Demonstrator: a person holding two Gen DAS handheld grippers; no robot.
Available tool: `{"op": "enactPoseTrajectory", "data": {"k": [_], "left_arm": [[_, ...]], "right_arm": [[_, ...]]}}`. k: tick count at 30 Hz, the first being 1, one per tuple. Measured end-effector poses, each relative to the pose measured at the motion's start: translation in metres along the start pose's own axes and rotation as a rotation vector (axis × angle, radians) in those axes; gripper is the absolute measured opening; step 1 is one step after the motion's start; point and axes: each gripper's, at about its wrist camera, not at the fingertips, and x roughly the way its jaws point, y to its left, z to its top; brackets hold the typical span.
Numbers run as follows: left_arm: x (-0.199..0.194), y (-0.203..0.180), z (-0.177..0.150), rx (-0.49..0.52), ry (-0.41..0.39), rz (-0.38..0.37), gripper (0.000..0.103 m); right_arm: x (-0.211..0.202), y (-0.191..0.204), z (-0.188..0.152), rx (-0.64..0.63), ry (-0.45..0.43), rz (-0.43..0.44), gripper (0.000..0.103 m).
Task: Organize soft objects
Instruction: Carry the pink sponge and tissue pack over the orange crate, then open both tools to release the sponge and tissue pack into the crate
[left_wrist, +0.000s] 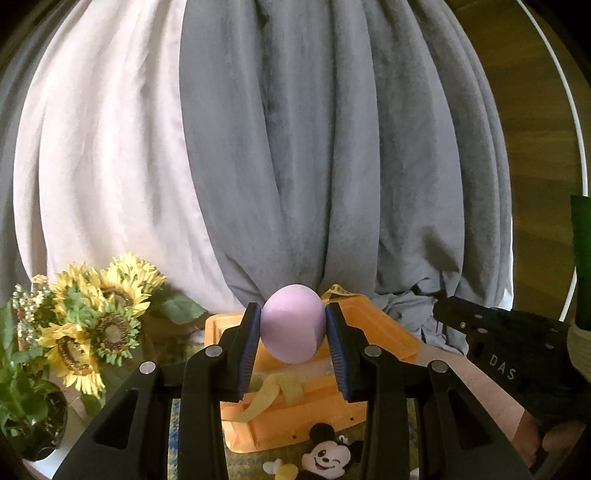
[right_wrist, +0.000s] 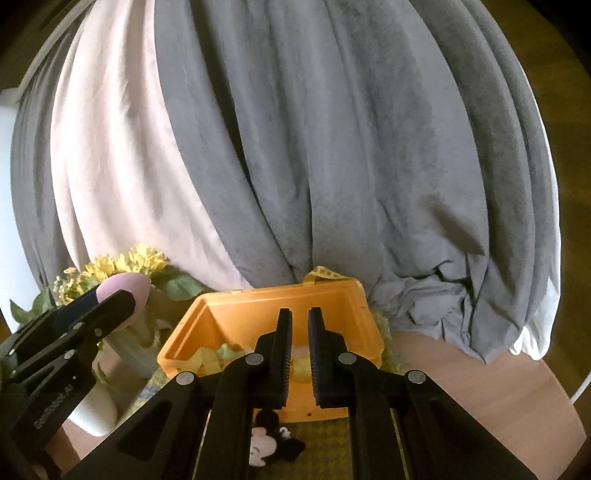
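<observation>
Grey and white curtains hang behind a wooden table (right_wrist: 461, 365). One orange box (right_wrist: 236, 314) sits open, yellow soft pieces (left_wrist: 275, 391) already inside. Left tool (left_wrist: 293, 325) grips one lilac egg-shaped sponge (left_wrist: 293, 323) above the box, seemingly about to drop it. Right tool (right_wrist: 299, 350) is nearly closed, empty. One mouse plush (left_wrist: 327, 456) remains outside.

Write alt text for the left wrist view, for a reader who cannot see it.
The left tool grips a soft lilac egg-shaped ball between its blue pads, held above an open orange box with yellow ribbon inside. Grey and white curtains hang behind, sunflowers stand at the left, and a mouse plush toy lies in front of the box.
</observation>
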Motion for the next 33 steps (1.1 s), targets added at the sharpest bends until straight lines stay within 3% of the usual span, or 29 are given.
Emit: {"op": "enactPoseTrajectory", "data": {"k": [17, 19, 21, 28, 31, 33], "left_arm": [[0.103, 0.002, -0.009, 0.026, 0.198, 0.002, 0.036], [0.113, 0.002, -0.012, 0.033, 0.209, -0.012, 0.045], [0.119, 0.002, -0.014, 0.035, 0.219, -0.014, 0.060], [0.117, 0.000, -0.012, 0.035, 0.221, 0.007, 0.068], [0.106, 0.000, -0.010, 0.028, 0.209, 0.027, 0.069], [0.096, 0.001, -0.008, 0.016, 0.199, 0.033, 0.072]], "right_arm": [[0.059, -0.007, 0.002, 0.024, 0.066, -0.022, 0.010], [0.064, -0.008, 0.001, 0.024, 0.074, -0.024, 0.010], [0.068, -0.009, 0.001, 0.026, 0.083, -0.028, 0.010], [0.071, -0.014, 0.000, 0.032, 0.093, -0.045, 0.011], [0.069, -0.017, 0.000, 0.044, 0.098, -0.053, 0.021], [0.064, -0.019, -0.001, 0.056, 0.097, -0.064, 0.038]]}}
